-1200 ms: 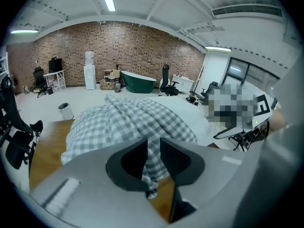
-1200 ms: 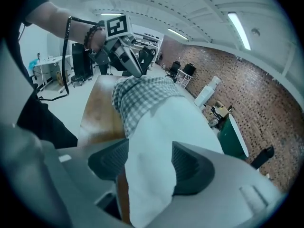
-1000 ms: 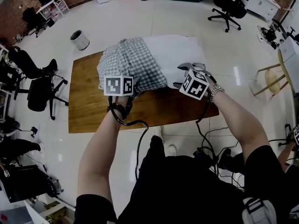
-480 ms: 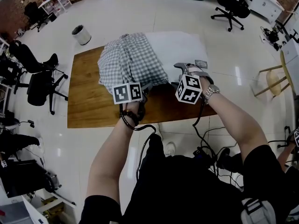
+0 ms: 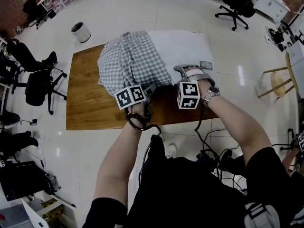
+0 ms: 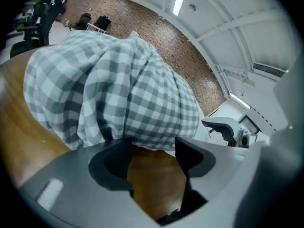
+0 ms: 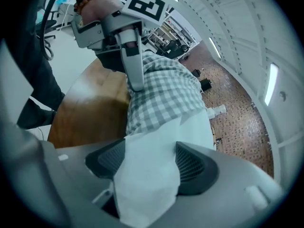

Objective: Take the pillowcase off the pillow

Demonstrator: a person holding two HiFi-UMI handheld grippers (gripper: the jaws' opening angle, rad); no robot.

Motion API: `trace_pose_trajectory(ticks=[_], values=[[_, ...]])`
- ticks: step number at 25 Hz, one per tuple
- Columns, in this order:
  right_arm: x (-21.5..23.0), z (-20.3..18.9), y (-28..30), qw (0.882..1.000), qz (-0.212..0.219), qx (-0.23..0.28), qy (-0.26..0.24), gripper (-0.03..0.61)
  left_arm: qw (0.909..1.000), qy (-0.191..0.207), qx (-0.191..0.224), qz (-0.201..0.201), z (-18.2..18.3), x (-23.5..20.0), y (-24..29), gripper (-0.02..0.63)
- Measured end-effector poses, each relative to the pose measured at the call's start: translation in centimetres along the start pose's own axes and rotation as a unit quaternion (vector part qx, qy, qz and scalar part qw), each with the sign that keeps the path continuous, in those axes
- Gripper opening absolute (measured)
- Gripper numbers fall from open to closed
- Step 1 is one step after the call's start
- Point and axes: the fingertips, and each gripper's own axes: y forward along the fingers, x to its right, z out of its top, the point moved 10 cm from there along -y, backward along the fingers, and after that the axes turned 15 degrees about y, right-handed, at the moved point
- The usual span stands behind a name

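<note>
On the wooden table (image 5: 85,103) lies a white pillow (image 5: 178,49) whose grey-and-white checked pillowcase (image 5: 130,63) is bunched over its left half. My left gripper (image 5: 148,89) sits at the near edge of the bunched cloth, and its jaws are opening. In the left gripper view (image 6: 154,148) only bare wood shows between them, with the pillowcase (image 6: 118,89) just beyond the tips. My right gripper (image 5: 184,74) holds the pillow's bare near corner. There the white pillow (image 7: 152,175) fills the gap between the pads of the right gripper (image 7: 151,163). The checked pillowcase (image 7: 164,96) starts just past them.
A small printed card (image 5: 205,64) lies on the table by the pillow's right edge. On the floor stand a white bin (image 5: 80,31), black office chairs (image 5: 38,80) to the left, another chair (image 5: 232,4) at the far right, and a wooden stool (image 5: 278,80).
My left gripper has let go of the pillowcase edge and shifted right along the near side. The pillowcase stays bunched. The right gripper has drifted a little left, still on the pillow.
</note>
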Motion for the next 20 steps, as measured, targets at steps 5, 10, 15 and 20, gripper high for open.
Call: trace_pose_trajectory(ticks=[5,10,15,20], values=[[1.0,0.2,2.1,0.999,-0.021,-0.024,-0.013,0.328,0.9996,-0.024,-0.005,0.013,0.8,-1.9,1.8,0.283],[2.5,0.5,2.6,0.997,-0.062,-0.036,-0.027,0.145,0.9990,-0.027,-0.023,0.028,2.7,-2.7,2.4,0.176],[2.4,-0.8,1.5,0.995,-0.091,-0.028,-0.016,0.029,0.9989,-0.005,-0.021,0.042,2.8,-2.3,0.5,0.019],[-0.4,-1.8,-0.2,0.993,-0.114,-0.028,-0.009,0.018,0.9972,-0.002,-0.004,0.075,0.0,-4.5,-3.8,0.006]])
